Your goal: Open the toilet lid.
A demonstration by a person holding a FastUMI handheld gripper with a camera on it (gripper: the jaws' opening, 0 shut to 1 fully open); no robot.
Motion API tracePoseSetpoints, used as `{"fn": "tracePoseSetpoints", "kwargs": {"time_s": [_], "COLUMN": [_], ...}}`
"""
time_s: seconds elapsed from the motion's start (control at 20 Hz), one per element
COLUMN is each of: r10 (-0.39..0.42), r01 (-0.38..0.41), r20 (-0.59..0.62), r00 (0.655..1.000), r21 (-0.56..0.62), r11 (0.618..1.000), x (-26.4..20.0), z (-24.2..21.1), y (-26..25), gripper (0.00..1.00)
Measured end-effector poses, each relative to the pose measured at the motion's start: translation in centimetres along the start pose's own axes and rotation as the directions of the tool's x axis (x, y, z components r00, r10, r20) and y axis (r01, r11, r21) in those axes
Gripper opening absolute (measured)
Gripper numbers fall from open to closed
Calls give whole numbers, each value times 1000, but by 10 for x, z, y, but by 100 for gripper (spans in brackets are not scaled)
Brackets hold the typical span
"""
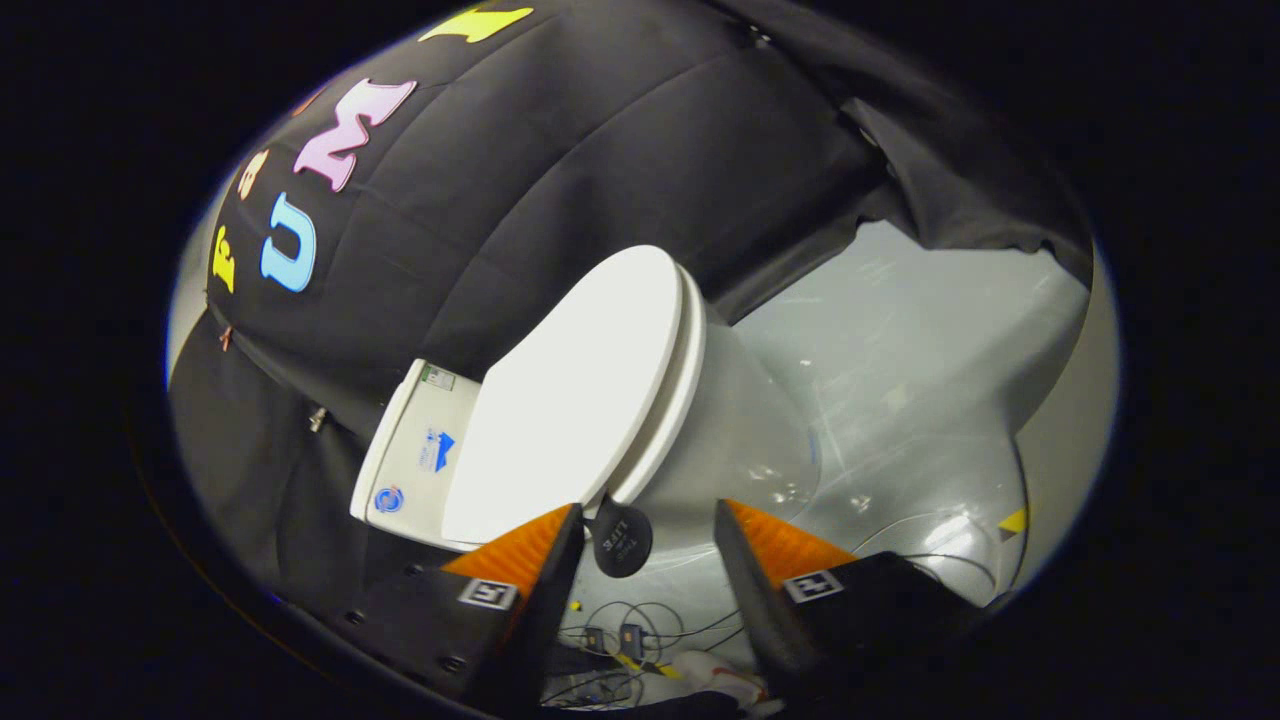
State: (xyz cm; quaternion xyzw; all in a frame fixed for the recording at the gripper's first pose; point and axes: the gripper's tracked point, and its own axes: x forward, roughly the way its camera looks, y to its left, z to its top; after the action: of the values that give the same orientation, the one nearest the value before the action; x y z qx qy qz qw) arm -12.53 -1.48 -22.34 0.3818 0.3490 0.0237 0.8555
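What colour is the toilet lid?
White, plain; the gripper view shows the toilet lid closed, just beyond the open gripper.

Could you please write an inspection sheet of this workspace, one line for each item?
Surface: grey floor, glossy, with scuff marks.
Job's things: white toilet with its toilet lid down on the seat; a tank behind it carries stickers.
Clutter: a small black round tag hangs beside the lid's rim, just ahead of the jaws; a yellow mark on the floor.
Grippers: gripper has its jaws open and apart, holding nothing, short of the lid.
Cables: thin wires and small connectors lie on the floor between the jaws.
Surroundings: black cloth wall behind the toilet.
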Motion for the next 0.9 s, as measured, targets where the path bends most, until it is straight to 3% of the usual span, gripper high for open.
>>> {"fn": "tracePoseSetpoints", "kwargs": {"time_s": [0.05, 0.2, 0.35, 0.45, 0.65, 0.9], "r10": [13, 41, 66, 69, 101, 130], "r01": [-12, -34, -53, -59, -79, -103], "r20": [-19, -56, -73, -36, -67, -81], "r00": [1000, 998, 995, 997, 993, 988], "r21": [38, 115, 169, 212, 279, 277], "r11": [999, 993, 984, 975, 957, 955], "x": [3, 6, 10, 14, 10, 10], "z": [-3, -14, -17, -8, -12, -17], "y": [1, 3, 5, 7, 7, 6], "gripper": [71, 69, 48, 25, 16, 15]}}
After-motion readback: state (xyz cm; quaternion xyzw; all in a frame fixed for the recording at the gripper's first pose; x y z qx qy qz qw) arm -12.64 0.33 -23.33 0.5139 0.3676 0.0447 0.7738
